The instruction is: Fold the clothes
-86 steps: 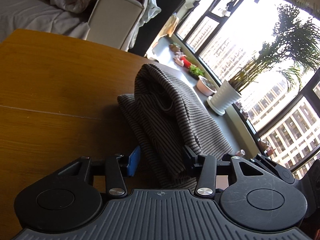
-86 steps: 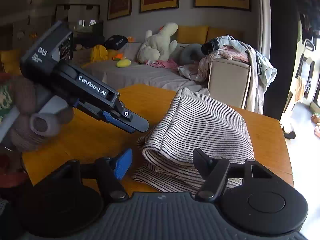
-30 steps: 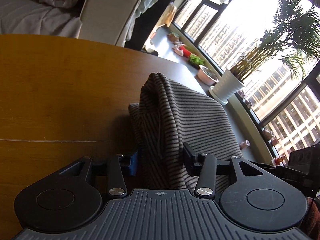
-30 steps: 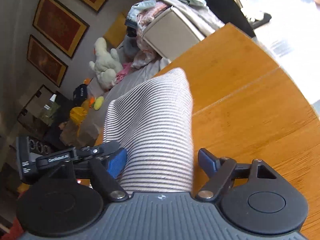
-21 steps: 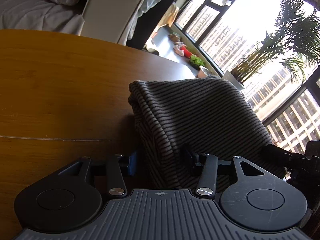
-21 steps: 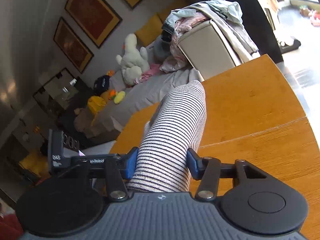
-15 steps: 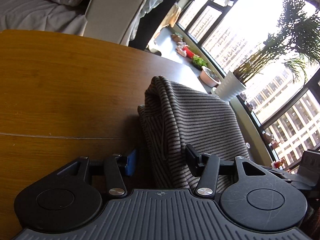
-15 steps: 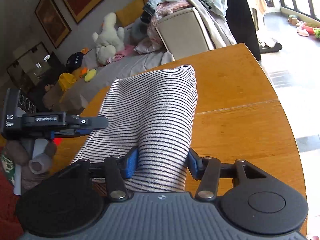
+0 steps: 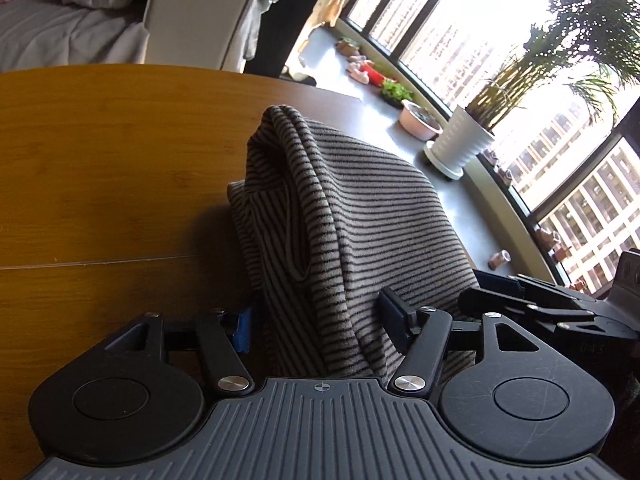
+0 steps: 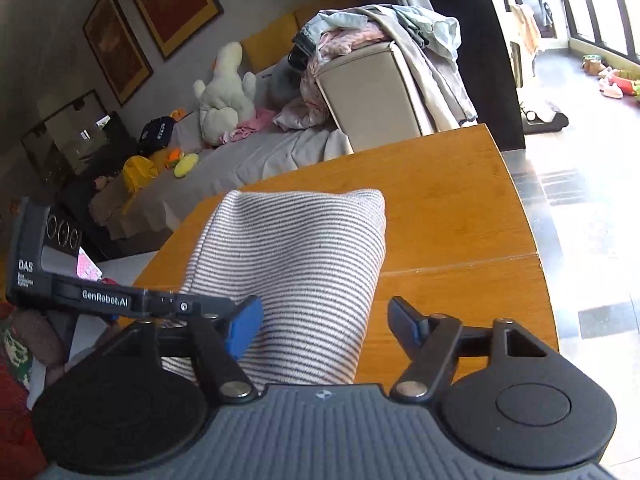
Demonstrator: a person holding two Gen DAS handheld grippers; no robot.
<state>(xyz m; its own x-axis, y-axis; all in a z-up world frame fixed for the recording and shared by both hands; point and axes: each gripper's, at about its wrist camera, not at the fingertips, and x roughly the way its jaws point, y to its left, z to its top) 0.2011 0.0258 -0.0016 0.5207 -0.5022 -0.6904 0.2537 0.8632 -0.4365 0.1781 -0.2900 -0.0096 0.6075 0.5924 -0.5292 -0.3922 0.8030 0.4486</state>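
We have the striped garment [image 9: 360, 216] lying folded into a thick bundle on the wooden table [image 9: 100, 152], near the edge that faces the window. It sits there, we judge, because the bare tabletop gives a flat base to press the folds against.

Left gripper [image 9: 320, 320]: jaws opening. Cloth lies between them, and the blue pad on its left side is half hidden behind the fabric, but the right finger [image 9: 394, 314] stands beside the cloth without biting in; we read this as a release, not a grip.

Right gripper [image 10: 324, 324]: jaws opening too. The blue left pad [image 10: 244, 326] touches the side of the bundle, while the right finger [image 10: 404, 324] stands clear, with bare table showing in the gap. Nothing is clamped.

Both tools approach the near end of the bundle from opposite sides, each visible in the other's view. We judge this lets them set the fold down evenly.

The upper layer bulges and a loose flap gapes on the left side; it may spring open once freed.
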